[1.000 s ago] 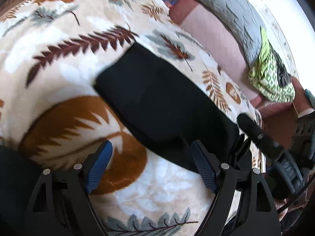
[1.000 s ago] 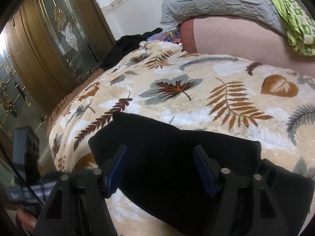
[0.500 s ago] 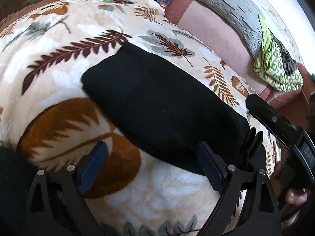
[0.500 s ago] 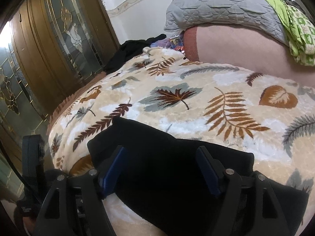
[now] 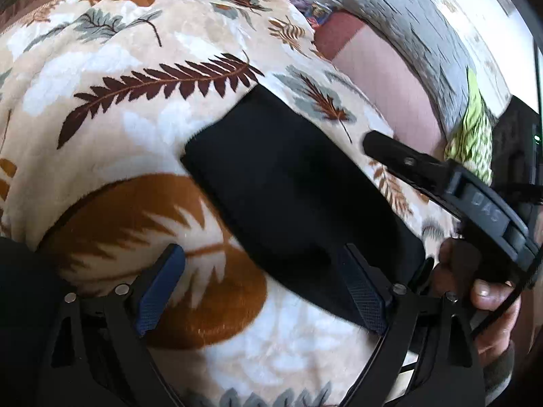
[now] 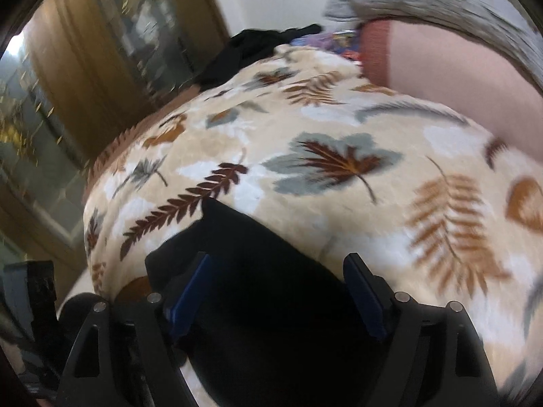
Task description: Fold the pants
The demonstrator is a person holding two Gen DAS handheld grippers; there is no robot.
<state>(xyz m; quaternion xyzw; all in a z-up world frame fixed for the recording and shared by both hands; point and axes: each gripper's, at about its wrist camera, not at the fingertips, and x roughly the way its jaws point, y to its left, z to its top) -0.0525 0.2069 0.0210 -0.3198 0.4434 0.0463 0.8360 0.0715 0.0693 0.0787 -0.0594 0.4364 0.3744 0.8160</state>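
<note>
I see the black pants point(image 5: 288, 183) lying long toward 1 o'clock from my wide-open left gripper point(image 5: 261, 291), and my wide-open right gripper point(image 6: 278, 291) is nearer.

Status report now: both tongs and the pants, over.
Left tongs open, empty. Right tongs open above black pants. Pants folded flat on leaf blanket. Nothing blocking.

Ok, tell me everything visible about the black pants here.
The black pants lie flat on the leaf-print blanket as a folded, roughly rectangular slab of plain matte fabric, with no seams or details readable. Both open tools, left and right, hover at their near edge, gripping nothing.
</note>
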